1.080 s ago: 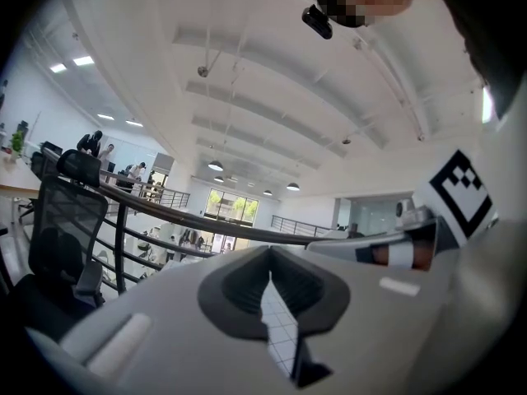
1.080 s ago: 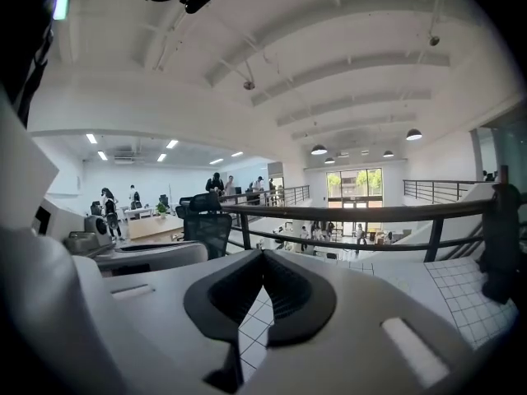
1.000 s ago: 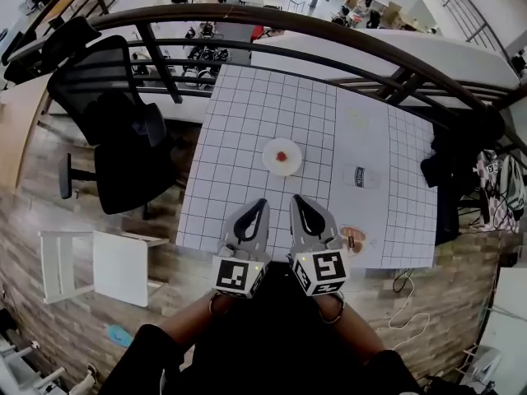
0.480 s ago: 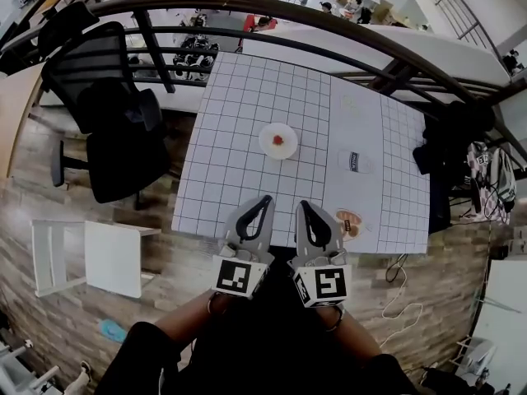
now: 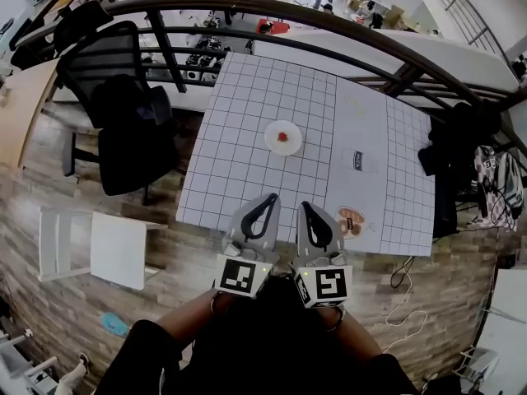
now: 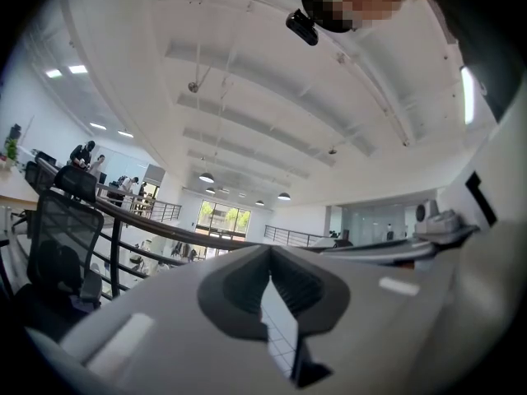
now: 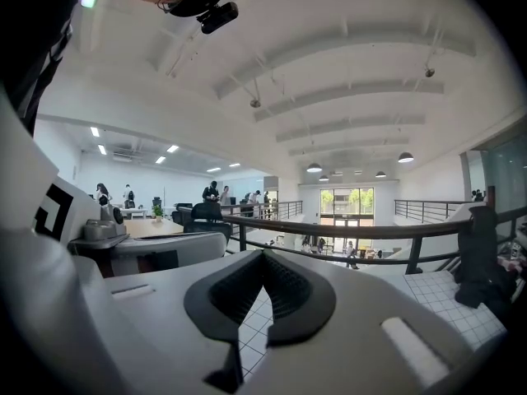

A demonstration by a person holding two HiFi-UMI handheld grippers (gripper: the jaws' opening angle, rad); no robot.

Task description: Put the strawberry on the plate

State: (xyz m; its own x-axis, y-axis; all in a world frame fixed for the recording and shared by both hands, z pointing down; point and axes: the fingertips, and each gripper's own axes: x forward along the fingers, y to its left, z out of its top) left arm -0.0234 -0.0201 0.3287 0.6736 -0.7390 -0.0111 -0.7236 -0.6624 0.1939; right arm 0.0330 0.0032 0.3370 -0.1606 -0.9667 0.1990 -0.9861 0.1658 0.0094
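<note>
My left gripper (image 6: 270,252) and right gripper (image 7: 263,253) wear shells of pale grey plastic, matt and smooth. Their pads (image 7: 300,299) are black, rubbery-looking and finely ribbed. The marker cubes (image 5: 244,275) carry flat black-and-white print. The table (image 5: 239,155) is covered by a white matt sheet ruled with a thin dark grid; paper or plastic, I cannot tell. The plate (image 5: 271,132) looks smooth and white. The floor (image 5: 49,196) shows brown wood-grain planks. The railing (image 5: 247,5) is dark, smooth metal, and the office chair (image 5: 132,151) is black with a mesh back.
</note>
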